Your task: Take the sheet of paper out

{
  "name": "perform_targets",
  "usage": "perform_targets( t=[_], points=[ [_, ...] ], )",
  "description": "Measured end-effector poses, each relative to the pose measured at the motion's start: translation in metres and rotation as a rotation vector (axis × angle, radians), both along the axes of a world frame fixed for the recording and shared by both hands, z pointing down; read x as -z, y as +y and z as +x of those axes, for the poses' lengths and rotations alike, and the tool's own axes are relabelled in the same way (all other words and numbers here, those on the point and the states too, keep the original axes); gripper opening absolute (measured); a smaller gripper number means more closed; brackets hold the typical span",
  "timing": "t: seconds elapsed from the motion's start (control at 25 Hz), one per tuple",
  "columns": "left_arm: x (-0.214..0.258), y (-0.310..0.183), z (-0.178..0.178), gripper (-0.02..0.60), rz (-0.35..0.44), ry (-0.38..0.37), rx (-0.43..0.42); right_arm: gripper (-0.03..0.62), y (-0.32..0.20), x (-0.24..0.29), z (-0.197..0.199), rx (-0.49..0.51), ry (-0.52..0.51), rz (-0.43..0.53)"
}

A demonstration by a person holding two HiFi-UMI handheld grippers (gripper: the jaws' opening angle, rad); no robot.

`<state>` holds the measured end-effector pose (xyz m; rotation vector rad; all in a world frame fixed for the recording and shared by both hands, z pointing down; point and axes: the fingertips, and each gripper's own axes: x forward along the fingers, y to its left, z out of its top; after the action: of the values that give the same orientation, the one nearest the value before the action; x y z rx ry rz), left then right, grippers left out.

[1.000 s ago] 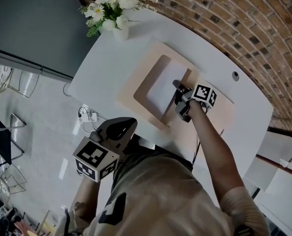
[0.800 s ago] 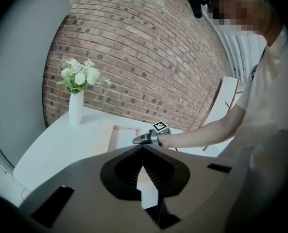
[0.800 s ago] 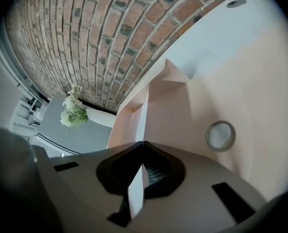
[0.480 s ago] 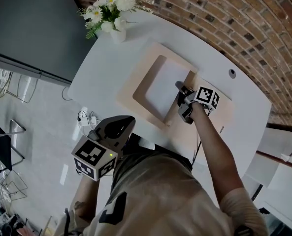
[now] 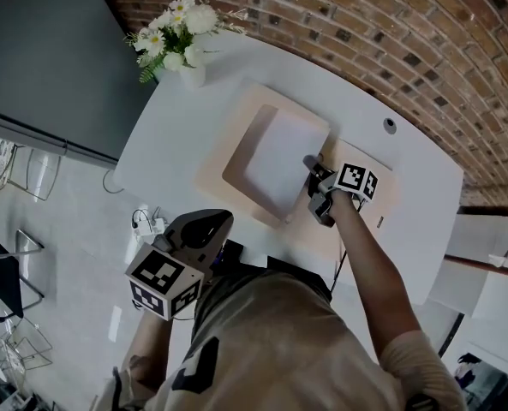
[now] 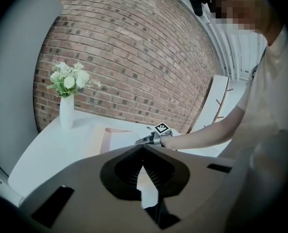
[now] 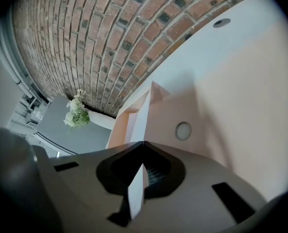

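Your right gripper [image 5: 312, 166] pinches the right edge of the sheet of paper [image 5: 279, 154], mid-frame over the pink folder [image 5: 228, 168]. Your left gripper [image 5: 204, 226], lower left, is pressed together and empty.

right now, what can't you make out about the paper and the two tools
- Head view: the right tool covers its own grip on the sheet of paper; only the right gripper view shows it shut on the edge.
- Head view: the frame of the pink folder hides how much of the sheet lies inside.
- Right gripper view: the sheet is edge-on, face unseen.
- Head view: round spot on the table, too small to identify.
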<state>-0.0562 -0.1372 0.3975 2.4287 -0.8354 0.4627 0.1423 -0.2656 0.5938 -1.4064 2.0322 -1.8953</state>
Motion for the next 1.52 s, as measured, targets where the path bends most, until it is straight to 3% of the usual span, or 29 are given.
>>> perform_targets(
  t=[0.68, 1.52],
  points=[
    [0.008, 0.015, 0.02, 0.014, 0.035, 0.016, -0.122, 0.023, 0.047, 0.014, 0.054, -0.118, 0.063, 0.017],
    [0.012, 0.038, 0.022, 0.014, 0.053, 0.075, -0.23, 0.023, 0.097, 0.055, 0.086, -0.121, 0.251, 0.095]
  ],
)
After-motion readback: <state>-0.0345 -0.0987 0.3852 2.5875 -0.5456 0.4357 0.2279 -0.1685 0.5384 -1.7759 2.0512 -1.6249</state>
